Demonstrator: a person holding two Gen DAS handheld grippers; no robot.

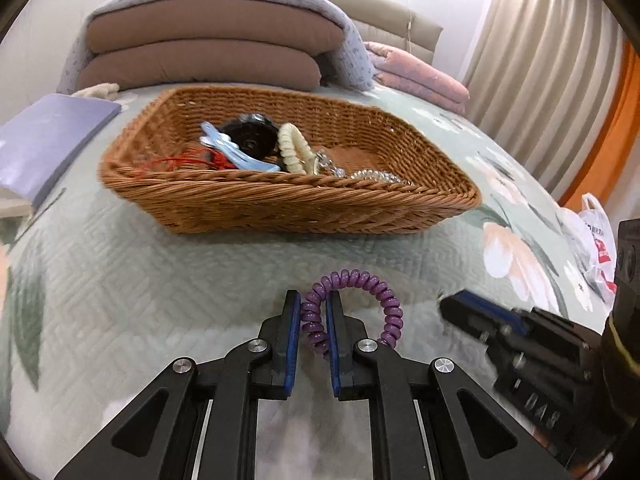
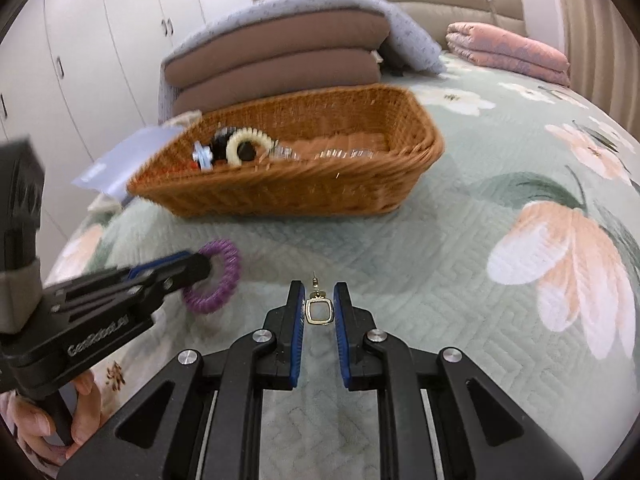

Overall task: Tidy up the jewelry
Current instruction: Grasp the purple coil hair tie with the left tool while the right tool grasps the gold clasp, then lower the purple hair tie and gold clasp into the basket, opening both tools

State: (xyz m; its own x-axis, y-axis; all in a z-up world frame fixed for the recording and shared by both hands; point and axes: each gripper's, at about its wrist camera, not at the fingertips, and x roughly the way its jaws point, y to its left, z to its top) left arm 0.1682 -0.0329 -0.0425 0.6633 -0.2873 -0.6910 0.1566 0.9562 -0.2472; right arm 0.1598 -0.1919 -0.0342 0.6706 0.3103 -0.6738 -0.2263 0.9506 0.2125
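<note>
On my far left a lavender folded sheet (image 1: 48, 140) lies on the quilted floral bedspread (image 1: 140, 280), beside the wicker basket (image 1: 280, 204). In the basket I see red cord (image 1: 176, 160), a pale blue hair clip (image 1: 236, 152), a black hair accessory (image 1: 250, 136), a cream spiral hair tie (image 1: 290, 148) and a clear beaded bracelet (image 1: 380, 177). Behind it brown cushions (image 1: 208, 52) are stacked under a blue-grey quilt.

Nearer me, my left gripper (image 1: 313, 312) is clenched on a purple spiral hair tie (image 1: 360, 280): its blue pads squeeze one side of the loop, and the rest arches free to the right above the bedspread, short of the basket.

Further right, my right gripper (image 2: 319, 304) is closed around a small gold earring (image 2: 319, 312) with a square frame, its post pointing away from me. The earring sits between the pads, over the bedspread and well in front of the basket. A folded pink quilt (image 2: 508, 52) lies at the far right.
</note>
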